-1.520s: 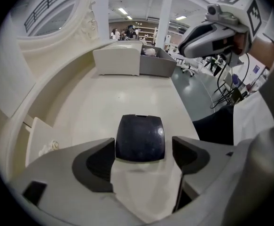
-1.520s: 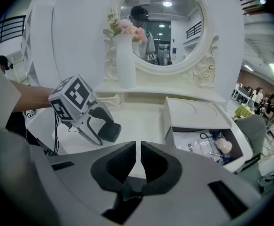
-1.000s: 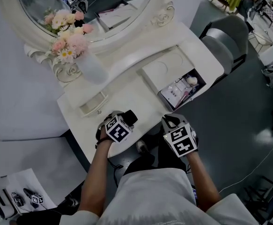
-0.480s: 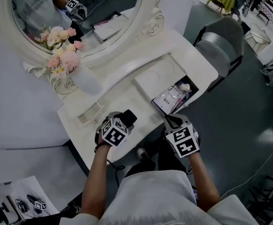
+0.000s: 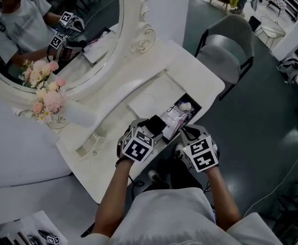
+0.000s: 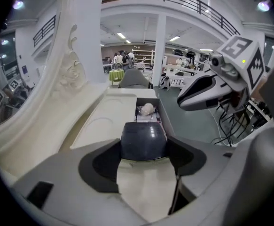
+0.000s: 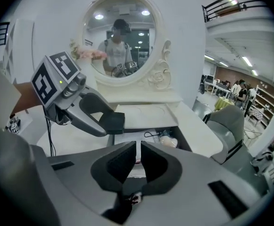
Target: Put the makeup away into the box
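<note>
One piece of makeup is in hand: a dark, round-topped jar (image 6: pixel 144 139) is clamped by its sides between the widely spread jaws of the left gripper (image 5: pixel 149 130). The right gripper (image 7: pixel 138 153) has its jaws drawn to a thin slit with nothing visible between them. It hangs just off the near right edge of the vanity table (image 5: pixel 187 68).

The box (image 5: pixel 193 101) is the open compartment sunk into the table top, just beyond the jar toward the far right. A pale puff (image 6: pixel 147 109) and pinkish packets (image 5: pixel 172 122) already lie in it.

The step in hand looks like carrying the jar over the opening and setting it down. To do it well, I would bring the jar fully past the near rim of the box before lowering. It seems to hang about over that rim, and it could catch there.

Free room appears scarce, since the packets cover much of the floor. Aim for a gap beside them, or rest the jar flat on top rather than on an edge where it could roll. Keep it level, lower until it is borne from below, and only then let the jaws part. The right gripper is best held off to the right, so the two tools do not knock together over the narrow opening.
</note>
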`<state>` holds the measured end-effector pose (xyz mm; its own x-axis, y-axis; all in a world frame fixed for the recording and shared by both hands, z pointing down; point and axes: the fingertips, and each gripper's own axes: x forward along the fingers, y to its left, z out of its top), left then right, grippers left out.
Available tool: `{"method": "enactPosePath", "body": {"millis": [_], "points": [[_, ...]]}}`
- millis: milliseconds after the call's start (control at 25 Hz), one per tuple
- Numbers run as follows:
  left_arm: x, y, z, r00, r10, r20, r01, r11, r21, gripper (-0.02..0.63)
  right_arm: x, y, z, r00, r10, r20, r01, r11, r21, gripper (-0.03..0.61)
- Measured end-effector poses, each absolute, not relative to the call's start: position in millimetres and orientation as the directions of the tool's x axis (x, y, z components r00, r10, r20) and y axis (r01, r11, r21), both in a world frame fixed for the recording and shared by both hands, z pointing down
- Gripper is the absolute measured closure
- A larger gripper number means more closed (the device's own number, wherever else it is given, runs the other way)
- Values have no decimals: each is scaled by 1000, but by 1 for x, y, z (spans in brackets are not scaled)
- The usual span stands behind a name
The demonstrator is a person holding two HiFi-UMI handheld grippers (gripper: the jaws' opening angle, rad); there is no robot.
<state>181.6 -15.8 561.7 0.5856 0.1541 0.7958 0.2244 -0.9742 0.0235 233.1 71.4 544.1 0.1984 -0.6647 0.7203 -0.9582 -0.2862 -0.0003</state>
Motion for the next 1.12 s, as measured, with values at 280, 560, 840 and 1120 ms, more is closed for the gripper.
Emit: {"method": "enactPosePath", "body": {"millis": [280, 560, 840, 1120], "points": [[245, 22, 586, 544, 221, 810, 249, -964, 96, 274, 286, 89, 555, 221, -632, 743, -937, -348, -17, 545], [281, 47, 611, 502, 231, 833, 265, -958, 107, 281, 327, 93, 568, 208, -616, 760, -938, -347, -25, 545], [292, 47, 613, 504, 196, 841, 280, -958, 56, 281, 342, 83, 573, 173, -625, 761, -948, -316, -44, 545], [300, 44, 613, 536, 192, 822, 261, -964, 55, 256, 346, 78, 577, 161, -630, 760, -953, -300, -47, 545]]}}
